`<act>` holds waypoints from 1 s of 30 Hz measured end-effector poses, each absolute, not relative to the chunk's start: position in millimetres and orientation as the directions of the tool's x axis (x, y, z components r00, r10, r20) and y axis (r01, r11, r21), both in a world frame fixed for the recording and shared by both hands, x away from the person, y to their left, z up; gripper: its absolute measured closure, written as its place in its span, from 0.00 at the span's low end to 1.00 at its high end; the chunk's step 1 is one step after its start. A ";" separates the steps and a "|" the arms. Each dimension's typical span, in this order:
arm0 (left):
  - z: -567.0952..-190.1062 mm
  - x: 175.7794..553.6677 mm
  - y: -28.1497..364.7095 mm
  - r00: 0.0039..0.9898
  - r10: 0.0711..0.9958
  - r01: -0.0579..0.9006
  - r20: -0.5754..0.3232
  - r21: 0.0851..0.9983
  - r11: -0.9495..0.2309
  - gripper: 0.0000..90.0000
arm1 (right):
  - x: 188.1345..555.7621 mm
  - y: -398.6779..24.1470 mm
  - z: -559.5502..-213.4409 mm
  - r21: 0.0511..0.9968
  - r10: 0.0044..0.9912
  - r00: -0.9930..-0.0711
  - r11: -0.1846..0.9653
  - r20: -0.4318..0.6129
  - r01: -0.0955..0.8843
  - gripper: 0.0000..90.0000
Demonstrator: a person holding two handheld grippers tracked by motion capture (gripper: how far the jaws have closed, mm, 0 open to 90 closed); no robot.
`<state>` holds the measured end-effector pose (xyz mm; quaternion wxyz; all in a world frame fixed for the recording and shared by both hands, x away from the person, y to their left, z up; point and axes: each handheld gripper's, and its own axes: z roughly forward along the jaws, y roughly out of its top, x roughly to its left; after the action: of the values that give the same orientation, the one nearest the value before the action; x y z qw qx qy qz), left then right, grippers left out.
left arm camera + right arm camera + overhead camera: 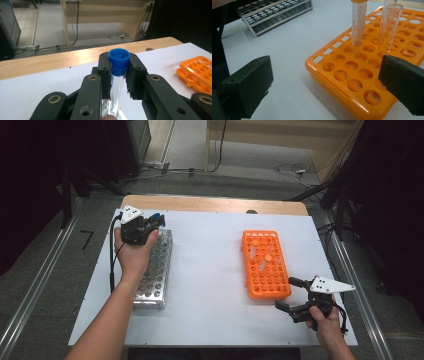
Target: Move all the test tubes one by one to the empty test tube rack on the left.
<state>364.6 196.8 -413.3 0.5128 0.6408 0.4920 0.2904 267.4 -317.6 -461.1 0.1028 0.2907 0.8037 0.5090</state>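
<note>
Jaws of left gripper clamped on blue-capped tube, held above metal rack for insertion; right gripper jaws wide, parked beside orange rack, well apart from metal rack.

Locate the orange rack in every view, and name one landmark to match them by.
High view: orange rack lies right of centre on the white sheet, just ahead of the right tool.
Left gripper view: a corner at the right edge.
Right gripper view: centre to right, between the open jaws.
Shared landmark: the metal rack.
</note>
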 end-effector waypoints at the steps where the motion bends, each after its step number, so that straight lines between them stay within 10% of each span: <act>1: -414.5 364.6 196.6 0.347 0.928 0.335 -0.135 0.942 0.012 0.85 | 267.2 -317.5 -461.2 0.877 0.573 -0.809 0.313 0.132 0.365 0.00; 24: -428.9 361.5 191.9 0.367 0.923 0.436 -0.114 0.898 -0.063 0.82 | 267.2 -314.2 -462.6 0.872 0.573 -0.809 0.325 0.127 0.367 0.00; 30: -425.6 357.8 190.1 0.374 0.920 0.428 -0.115 0.902 -0.061 0.59 | 267.5 -314.3 -462.7 0.871 0.575 -0.808 0.323 0.129 0.369 0.00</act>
<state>357.8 190.1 -425.6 0.4732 0.6804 0.4954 0.2602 267.5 -314.3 -462.7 0.1022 0.2925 0.8070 0.5027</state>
